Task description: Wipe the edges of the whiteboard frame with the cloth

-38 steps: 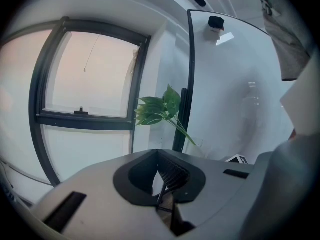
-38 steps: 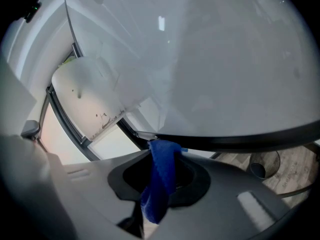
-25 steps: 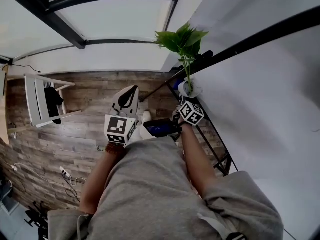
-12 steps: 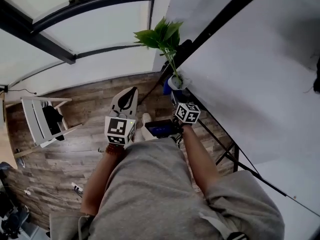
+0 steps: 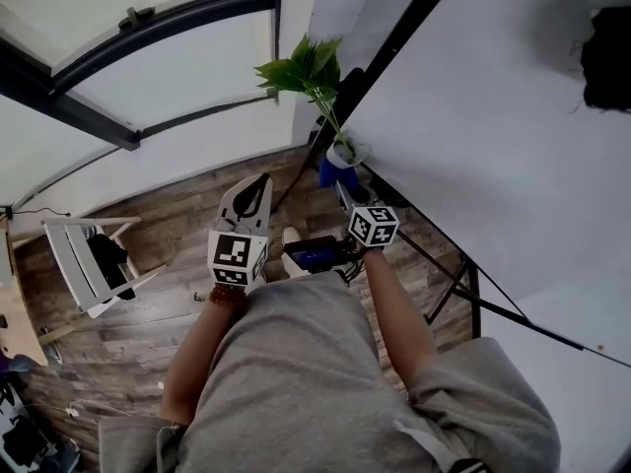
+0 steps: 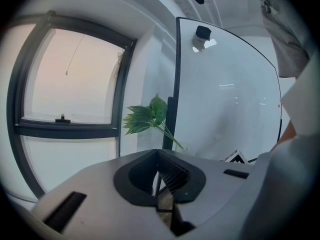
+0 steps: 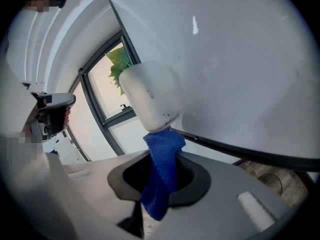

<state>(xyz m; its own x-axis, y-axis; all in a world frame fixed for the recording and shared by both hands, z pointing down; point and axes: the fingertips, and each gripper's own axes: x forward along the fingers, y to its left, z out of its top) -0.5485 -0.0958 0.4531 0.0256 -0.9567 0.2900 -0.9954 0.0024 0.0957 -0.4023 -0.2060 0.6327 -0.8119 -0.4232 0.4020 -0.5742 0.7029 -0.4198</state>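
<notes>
The whiteboard point(image 5: 493, 156) fills the right of the head view, its black frame edge point(image 5: 394, 52) slanting up beside the plant. My right gripper point(image 5: 347, 197) is shut on a blue cloth point(image 7: 162, 169) and sits just under the white plant pot point(image 7: 150, 96), near the board's lower frame bar point(image 7: 240, 151). The cloth point(image 5: 328, 172) shows as a blue patch by the pot. My left gripper point(image 5: 258, 180) is held to the left, shut with nothing in it point(image 6: 159, 154). It points toward the board's left frame edge point(image 6: 177, 84).
A green plant point(image 5: 306, 67) in its pot point(image 5: 347, 153) stands at the board's corner. A black eraser point(image 5: 606, 57) sticks to the board's upper right. The stand's black legs point(image 5: 463, 294) reach over the wood floor. A white chair point(image 5: 94, 259) stands far left, under the window point(image 5: 128, 57).
The head view has swung so more of the whiteboard shows, and the black eraser has come into sight. Both grippers stay nearly where they were, the cloth still held.
</notes>
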